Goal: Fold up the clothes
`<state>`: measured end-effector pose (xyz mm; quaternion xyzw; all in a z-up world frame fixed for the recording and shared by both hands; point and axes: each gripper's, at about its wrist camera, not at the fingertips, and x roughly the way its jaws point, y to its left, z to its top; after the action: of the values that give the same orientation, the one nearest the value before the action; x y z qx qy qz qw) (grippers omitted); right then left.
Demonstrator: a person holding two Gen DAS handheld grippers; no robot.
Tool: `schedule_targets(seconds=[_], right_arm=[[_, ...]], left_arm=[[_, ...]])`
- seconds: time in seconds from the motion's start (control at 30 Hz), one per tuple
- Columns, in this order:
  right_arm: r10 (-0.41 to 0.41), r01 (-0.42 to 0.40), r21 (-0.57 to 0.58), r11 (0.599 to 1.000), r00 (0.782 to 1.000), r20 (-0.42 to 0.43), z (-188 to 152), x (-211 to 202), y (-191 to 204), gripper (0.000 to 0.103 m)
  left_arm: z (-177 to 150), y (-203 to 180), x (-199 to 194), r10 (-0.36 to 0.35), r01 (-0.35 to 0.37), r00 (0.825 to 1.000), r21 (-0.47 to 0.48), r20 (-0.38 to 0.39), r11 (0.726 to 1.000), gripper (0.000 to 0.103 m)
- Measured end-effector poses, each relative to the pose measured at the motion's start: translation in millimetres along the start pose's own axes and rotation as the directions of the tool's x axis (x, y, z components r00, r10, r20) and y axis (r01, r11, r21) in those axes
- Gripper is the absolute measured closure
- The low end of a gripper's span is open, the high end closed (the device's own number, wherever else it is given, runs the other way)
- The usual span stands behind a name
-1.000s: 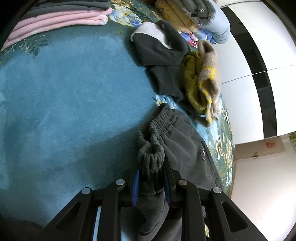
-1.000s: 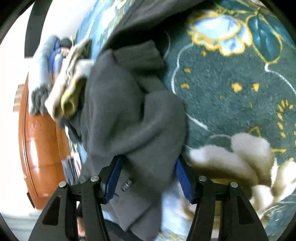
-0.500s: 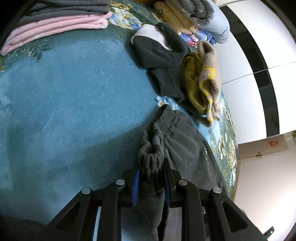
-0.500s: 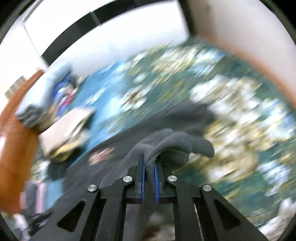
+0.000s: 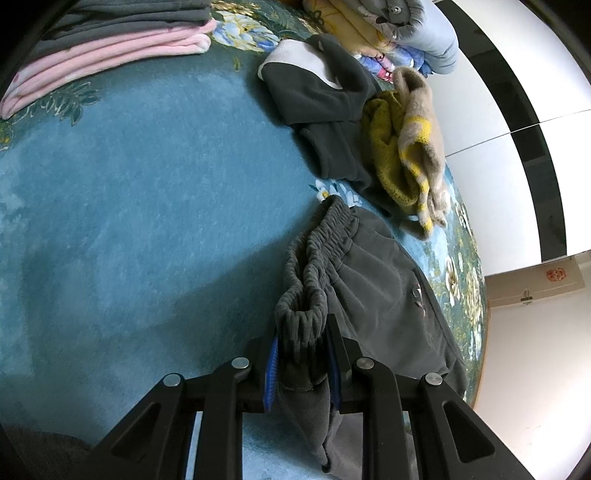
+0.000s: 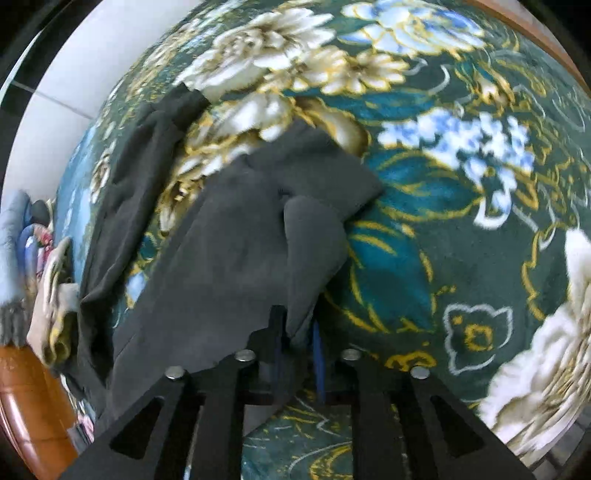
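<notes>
- The left claw [image 5: 301,354] is clenched on the elastic waistband of a pair of dark grey fleece trousers [image 5: 373,295], whose body trails away toward 2 o'clock across a teal floral bed blanket [image 5: 147,206].
- The right claw [image 6: 299,343] is pinched tight on a fold of the same dark fabric at the trouser legs [image 6: 236,251]; one leg runs off toward 11 o'clock, and the other, its end doubled over, toward 12.
- Gripping waist and leg at once looks like a way to keep the garment taut and lined up lengthwise, so that one end can be carried over the other for a fold.
- At 11 o'clock in the left wrist view lies a stack of folded pink and grey garments [image 5: 110,48], seemingly the finished pile; it sits well apart from the trousers.
- A dark hoodie with a pale lining [image 5: 321,88] and a yellow-and-beige knit [image 5: 410,147] lie crumpled at 1 o'clock, near the waistband, apparently awaiting their turn.
- Rolled bedding [image 5: 399,33] at 12 o'clock is cut off by the frame.
- The fabric hides the inner faces of both claws' pads, so how deep each bite goes cannot be told.
- The right wrist view is softly blurred, and which layer of the leg is pinched is unclear.
</notes>
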<state>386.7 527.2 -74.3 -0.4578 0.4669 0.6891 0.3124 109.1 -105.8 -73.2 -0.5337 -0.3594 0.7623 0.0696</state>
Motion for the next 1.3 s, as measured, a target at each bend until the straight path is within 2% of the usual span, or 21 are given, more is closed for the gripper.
schedule_targets(seconds=[0.03, 0.07, 0.1, 0.13, 0.33, 0.57, 0.63, 0.7, 0.73, 0.77, 0.9, 1.0, 1.1, 1.2, 1.3], right_arm=[[0.017, -0.017, -0.012, 1.0, 1.0, 0.006, -0.2, -3.5, -1.5, 0.071], [0.035, -0.035, -0.021, 0.999, 0.999, 0.013, -0.3, -7.9, -2.8, 0.058], [0.05, -0.05, -0.024, 0.998, 0.999, 0.019, -1.7, -10.6, -5.2, 0.05], [0.065, -0.065, -0.016, 0.998, 0.998, 0.014, -1.7, -10.3, -10.5, 0.048], [0.161, -0.158, 0.103, 0.982, 0.987, -0.02, -5.1, 6.4, -39.5, 0.048], [0.262, -0.268, 0.273, 0.924, 0.963, 0.061, -0.3, 19.9, -47.2, 0.048], [0.29, -0.295, 0.3, 0.907, 0.955, 0.063, -0.9, 21.7, -47.9, 0.05], [0.3, -0.298, 0.3, 0.906, 0.953, 0.039, -2.0, 22.3, -45.3, 0.074], [0.303, -0.298, 0.298, 0.907, 0.952, 0.029, -2.4, 22.1, -44.0, 0.08], [0.295, -0.29, 0.287, 0.913, 0.955, 0.029, -1.7, 18.0, -42.7, 0.091], [0.252, -0.258, 0.219, 0.941, 0.966, 0.056, -0.3, -4.1, -35.7, 0.094], [0.218, -0.23, 0.149, 0.962, 0.972, 0.091, -5.6, -26.1, -31.0, 0.094], [0.196, -0.2, 0.064, 0.978, 0.978, 0.065, -20.9, -37.8, -24.5, 0.095], [0.169, -0.17, 0.044, 0.985, 0.985, 0.025, -38.8, -32.6, -31.1, 0.094], [0.153, -0.154, 0.067, 0.986, 0.988, 0.016, -40.4, -33.6, -44.8, 0.091]], left_arm=[[-0.5, -0.3, 0.7, -0.005, 0.005, 1.0, -0.001, -0.008, 1.0, 0.08], [-1.1, -0.6, 1.4, -0.004, 0.004, 1.0, -0.003, -0.014, 1.0, 0.079], [-1.8, -0.9, 2.0, 0.002, -0.002, 1.0, -0.005, -0.02, 1.0, 0.076], [-2.5, -1.1, 2.6, 0.006, -0.006, 1.0, -0.007, -0.025, 1.0, 0.076], [-7.0, -5.5, 3.9, 0.052, -0.052, 0.997, 0.008, -0.049, 0.999, 0.072], [-8.8, -8.0, 3.4, 0.096, -0.095, 0.994, 0.018, -0.059, 0.995, 0.071], [-8.9, -11.6, 3.8, 0.115, -0.113, 0.992, 0.031, -0.057, 0.993, 0.075], [-8.9, -15.2, 1.1, 0.116, -0.115, 0.992, 0.036, -0.041, 0.993, 0.08], [-8.8, -16.9, -0.8, 0.114, -0.113, 0.993, 0.037, -0.032, 0.993, 0.081], [-8.6, -18.9, -4.5, 0.113, -0.112, 0.994, 0.037, -0.012, 0.993, 0.082], [-7.0, -26.9, -29.6, 0.116, -0.121, 0.987, 0.04, 0.108, 0.992, 0.085], [-5.3, -24.4, -45.4, 0.127, -0.13, 0.979, 0.007, 0.16, 0.991, 0.085], [-3.4, -20.6, -60.2, 0.143, -0.14, 0.968, -0.032, 0.205, 0.99, 0.086], [-3.2, -20.6, -56.8, 0.156, -0.149, 0.973, -0.051, 0.169, 0.987, 0.086], [-7.2, -28.5, -48.6, 0.178, -0.177, 0.973, -0.02, 0.145, 0.984, 0.085]])
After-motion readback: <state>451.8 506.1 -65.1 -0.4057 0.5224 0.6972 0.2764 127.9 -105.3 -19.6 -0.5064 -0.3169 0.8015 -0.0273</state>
